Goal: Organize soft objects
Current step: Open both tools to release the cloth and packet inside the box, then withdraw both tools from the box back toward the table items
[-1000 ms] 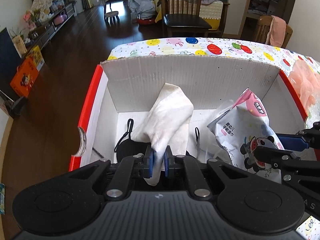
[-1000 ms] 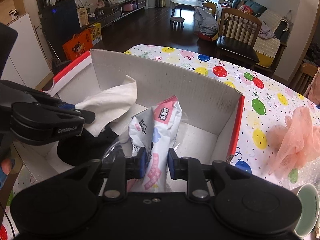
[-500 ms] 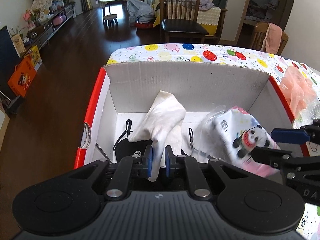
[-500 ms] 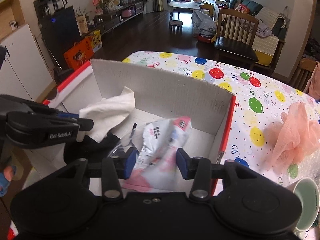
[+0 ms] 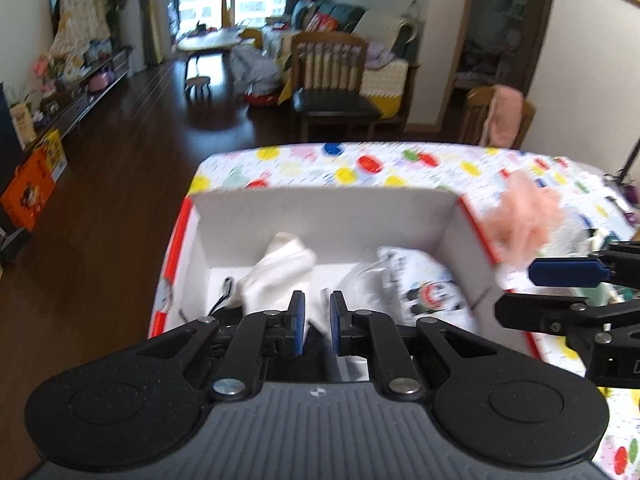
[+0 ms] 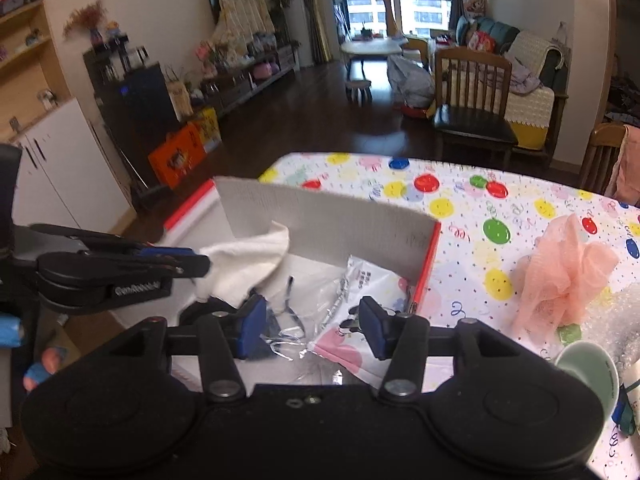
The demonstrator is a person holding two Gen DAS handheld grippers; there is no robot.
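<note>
With my right hand-held gripper [image 6: 312,330] opening clear of the wipes pack [image 6: 360,300] in the box [image 5: 320,208], and my left hand-held gripper [image 5: 316,322] nearly closed, seemingly off the white cloth [image 5: 276,276], I should lift straight out before reaching right for the pink mesh puff [image 6: 560,272] on the bench [image 6: 460,208].

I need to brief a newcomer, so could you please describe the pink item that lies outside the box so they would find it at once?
Start at the table with the balloon-print cloth and find the white cardboard box with red edges. Just right of the box, on the cloth, lies the peach-pink mesh pouf. It is frilly netting, unlike the glossy green cup nearer the camera.
</note>
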